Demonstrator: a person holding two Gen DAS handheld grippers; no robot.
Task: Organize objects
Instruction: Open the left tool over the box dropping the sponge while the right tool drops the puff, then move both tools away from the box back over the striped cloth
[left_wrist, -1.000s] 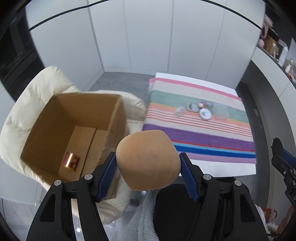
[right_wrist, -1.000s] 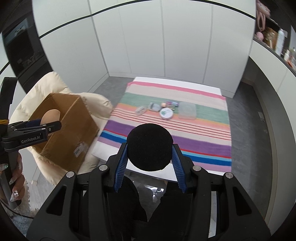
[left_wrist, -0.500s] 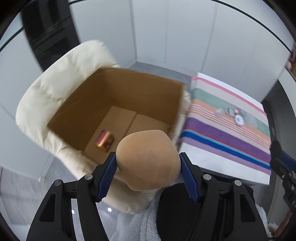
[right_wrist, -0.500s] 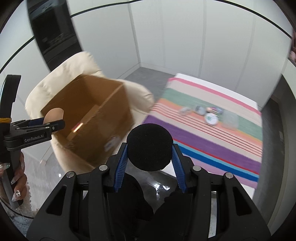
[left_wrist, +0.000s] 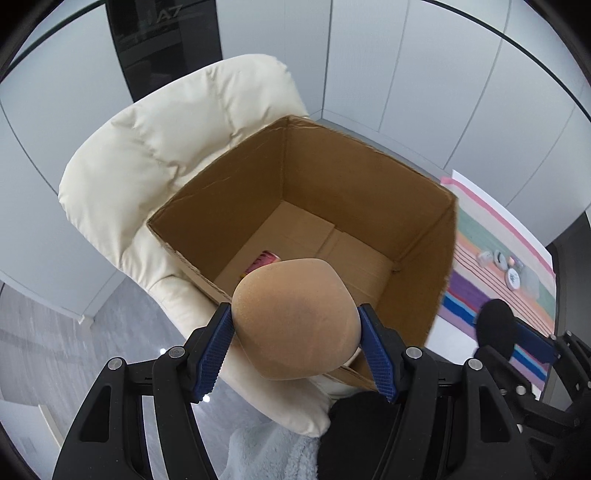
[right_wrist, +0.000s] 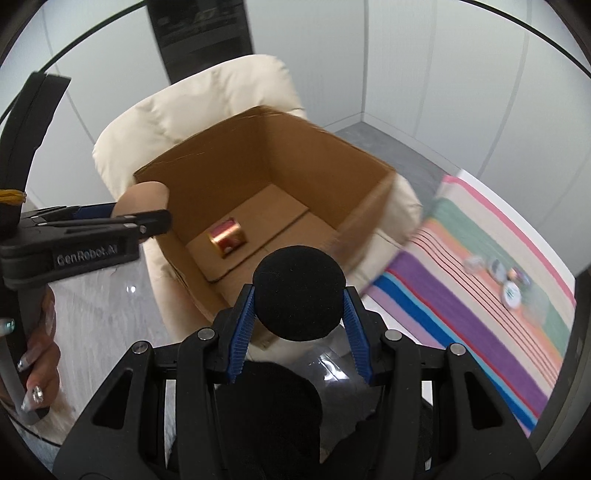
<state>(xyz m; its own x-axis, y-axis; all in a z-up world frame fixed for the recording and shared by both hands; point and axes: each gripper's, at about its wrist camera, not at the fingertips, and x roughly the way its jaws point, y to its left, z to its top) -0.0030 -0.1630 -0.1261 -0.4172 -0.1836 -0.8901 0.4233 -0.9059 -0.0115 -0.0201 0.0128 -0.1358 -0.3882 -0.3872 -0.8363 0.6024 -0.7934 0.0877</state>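
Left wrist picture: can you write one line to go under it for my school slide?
The left gripper holds a tan sponge over an open cardboard box on a cream armchair.

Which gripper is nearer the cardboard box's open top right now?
Left. The left gripper holds its tan sponge at the cardboard box rim; the right gripper, holding a black sponge, sits just short of it.

Box (left_wrist: 369, 177) on armchair (left_wrist: 177, 122) — can (right_wrist: 227, 237) inside, striped cloth (right_wrist: 480, 280) right.

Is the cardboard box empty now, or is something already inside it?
Not empty. A small red-gold can lies on its side on the cardboard box floor.
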